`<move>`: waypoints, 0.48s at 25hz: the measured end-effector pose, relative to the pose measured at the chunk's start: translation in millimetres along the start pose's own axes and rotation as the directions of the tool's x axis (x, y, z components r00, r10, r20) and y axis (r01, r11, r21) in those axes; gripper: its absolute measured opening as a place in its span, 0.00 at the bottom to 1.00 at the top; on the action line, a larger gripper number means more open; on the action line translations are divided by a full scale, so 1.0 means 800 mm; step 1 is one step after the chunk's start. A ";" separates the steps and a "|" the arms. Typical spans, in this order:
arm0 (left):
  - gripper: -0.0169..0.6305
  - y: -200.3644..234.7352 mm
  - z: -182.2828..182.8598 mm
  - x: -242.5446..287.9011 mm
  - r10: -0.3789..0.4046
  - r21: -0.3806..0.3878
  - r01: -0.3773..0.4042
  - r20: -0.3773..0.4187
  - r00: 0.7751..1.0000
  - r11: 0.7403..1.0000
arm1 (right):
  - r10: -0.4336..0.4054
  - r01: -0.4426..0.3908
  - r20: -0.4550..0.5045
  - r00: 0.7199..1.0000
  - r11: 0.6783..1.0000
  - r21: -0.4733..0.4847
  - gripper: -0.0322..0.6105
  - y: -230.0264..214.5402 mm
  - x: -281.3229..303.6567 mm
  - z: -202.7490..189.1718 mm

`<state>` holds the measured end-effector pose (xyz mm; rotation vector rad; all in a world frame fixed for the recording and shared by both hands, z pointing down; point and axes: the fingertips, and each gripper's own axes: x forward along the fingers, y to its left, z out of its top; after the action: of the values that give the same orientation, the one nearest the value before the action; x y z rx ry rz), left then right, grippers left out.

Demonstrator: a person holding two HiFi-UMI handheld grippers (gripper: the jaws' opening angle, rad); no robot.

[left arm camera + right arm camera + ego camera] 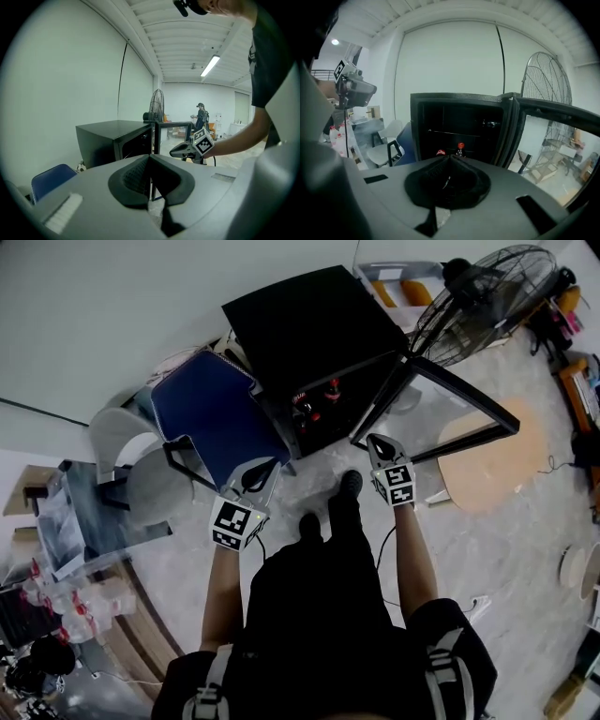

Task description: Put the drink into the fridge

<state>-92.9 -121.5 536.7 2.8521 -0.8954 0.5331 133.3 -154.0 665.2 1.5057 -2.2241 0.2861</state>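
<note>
Drinks (461,146) with red caps stand inside the black fridge (309,324), low in its dark compartment and toward the left side. From the head view I can see them just behind the front edge. The fridge's glass door (459,395) is swung wide open to the right.

My left claw (262,471) is held in front of the fridge's near left corner, above the floor (309,488). Its jaws are pressed together with nothing between them. My right claw (378,442) is held near the open doorway, close to the door's hinge side. Its jaws are closed tight too and carry nothing. The two claws are well apart, with my shoes (349,486) on the floor between them.

Left of the fridge, just beside it, stands a blue chair (211,409), and a white chair (122,442) sits further left. A large round fan (478,296) stands on the far right, beyond the open door.
</note>
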 end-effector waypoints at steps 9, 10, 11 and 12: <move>0.03 -0.003 0.006 0.005 -0.020 0.018 0.019 0.012 1.000 1.000 | -0.030 0.030 -0.004 1.000 0.999 -0.011 0.05 -0.007 -0.040 0.000; 0.03 -0.005 0.006 0.006 -0.021 0.020 0.021 0.015 1.000 1.000 | -0.029 0.029 0.009 1.000 1.000 0.000 0.05 -0.006 -0.044 0.003; 0.03 -0.006 0.007 0.006 -0.022 0.021 0.022 0.018 1.000 1.000 | -0.028 0.028 0.027 0.999 0.999 0.015 0.05 -0.006 -0.048 0.005; 0.03 -0.008 0.009 0.007 -0.023 0.022 0.022 0.022 1.000 1.000 | -0.028 0.026 0.046 0.999 0.999 0.030 0.05 -0.006 -0.052 0.007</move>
<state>-82.9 -120.4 532.1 2.8893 -0.8653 0.5131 149.3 -123.6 640.4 1.5716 -2.2425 0.2795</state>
